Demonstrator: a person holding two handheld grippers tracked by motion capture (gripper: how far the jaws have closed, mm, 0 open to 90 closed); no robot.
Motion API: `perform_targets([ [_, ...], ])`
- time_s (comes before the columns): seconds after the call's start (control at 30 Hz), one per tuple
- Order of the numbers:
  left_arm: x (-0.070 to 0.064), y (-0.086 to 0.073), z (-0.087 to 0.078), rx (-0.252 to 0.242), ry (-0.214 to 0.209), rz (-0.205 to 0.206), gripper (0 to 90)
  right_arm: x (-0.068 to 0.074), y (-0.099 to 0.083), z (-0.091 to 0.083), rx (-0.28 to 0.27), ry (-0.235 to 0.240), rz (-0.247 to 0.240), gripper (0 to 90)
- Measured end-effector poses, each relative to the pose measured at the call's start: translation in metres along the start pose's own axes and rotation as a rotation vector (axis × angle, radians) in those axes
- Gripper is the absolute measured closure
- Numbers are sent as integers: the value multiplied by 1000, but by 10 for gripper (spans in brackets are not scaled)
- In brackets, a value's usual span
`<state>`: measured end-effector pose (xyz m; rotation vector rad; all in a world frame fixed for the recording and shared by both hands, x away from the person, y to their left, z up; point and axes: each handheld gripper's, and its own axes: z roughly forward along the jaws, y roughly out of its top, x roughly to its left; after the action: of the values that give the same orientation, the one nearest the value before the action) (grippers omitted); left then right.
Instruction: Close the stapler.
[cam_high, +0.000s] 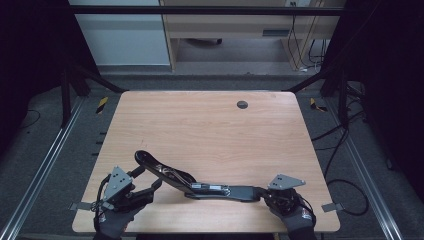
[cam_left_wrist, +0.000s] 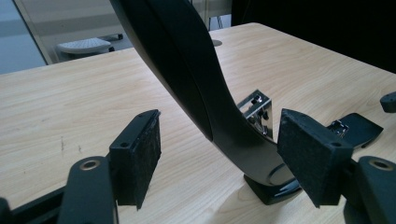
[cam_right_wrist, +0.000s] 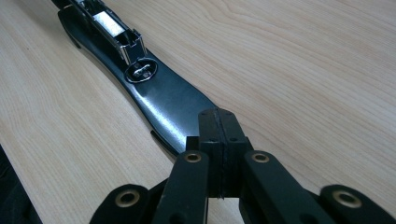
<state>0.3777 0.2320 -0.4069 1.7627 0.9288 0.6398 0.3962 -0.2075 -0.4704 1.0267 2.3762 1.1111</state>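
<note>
At the near left corner of the light wooden table, the left gripper is held in a gloved hand, its two black jaws spread wide apart. In the left gripper view the padded fingers stand on either side of the raised arm of a long, glossy black hinged stapler with bright metal inner parts, neither pad touching it; the right pad sits just beside the arm's lower end.

The stapler lies opened out near the table's front edge, its long axis running roughly left to right, parallel to that edge. Its left half, a curved black arm, rises at a tilt and points up and away toward the far left, its rounded tip well off the wood. The right half, the flat base, lies on the table and points toward the right gripper, with a chrome channel showing on top.

In the right gripper view the right gripper's jaws are pressed together, pad against pad, over the base's narrow end; whether they pinch it I cannot tell.

A small dark round grommet sits near the far edge, well apart.
</note>
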Motion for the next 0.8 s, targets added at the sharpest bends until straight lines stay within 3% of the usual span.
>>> perform_targets([
  [0.53, 8, 14, 7, -28, 2, -21, 333, 3, -1, 9, 28, 15, -1, 900],
  [0.8, 10, 15, 8, -34, 12, -20, 417, 6, -1, 18, 55, 26, -16, 900],
])
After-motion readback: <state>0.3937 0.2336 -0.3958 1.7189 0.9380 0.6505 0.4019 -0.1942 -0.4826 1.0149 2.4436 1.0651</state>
